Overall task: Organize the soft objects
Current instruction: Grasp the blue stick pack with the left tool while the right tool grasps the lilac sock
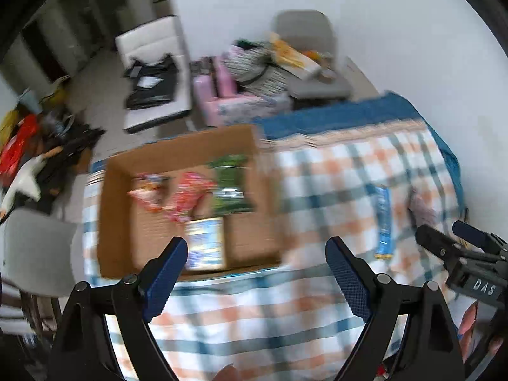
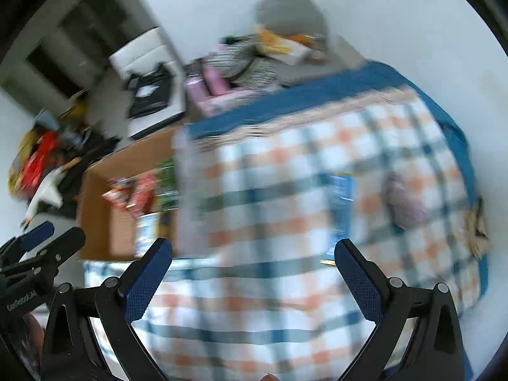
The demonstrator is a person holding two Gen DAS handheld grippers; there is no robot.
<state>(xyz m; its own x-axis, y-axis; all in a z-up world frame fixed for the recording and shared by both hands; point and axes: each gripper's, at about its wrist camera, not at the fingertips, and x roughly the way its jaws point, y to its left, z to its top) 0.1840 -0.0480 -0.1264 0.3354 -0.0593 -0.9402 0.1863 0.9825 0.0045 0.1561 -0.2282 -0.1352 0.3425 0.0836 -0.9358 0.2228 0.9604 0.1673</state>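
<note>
An open cardboard box (image 1: 120,209) sits on a checked tablecloth (image 1: 333,177). It holds a green packet (image 1: 230,187), a red packet (image 1: 187,195), another reddish packet (image 1: 147,193) and a blue-and-white pack (image 1: 204,244). A long blue packet (image 1: 384,219) and a greyish soft item (image 1: 424,206) lie on the cloth to the right. My left gripper (image 1: 256,257) is open and empty, just before the box. My right gripper (image 2: 254,260) is open and empty above the cloth; the blue packet (image 2: 341,197) and greyish item (image 2: 406,200) lie ahead. Both views are blurred.
The table's far edge has a blue border (image 1: 343,114). Beyond it stand a white chair with a black garment (image 1: 152,76), a pink seat piled with bags (image 1: 247,76) and a grey chair (image 1: 304,28). Clutter (image 1: 28,146) lies on the floor at left.
</note>
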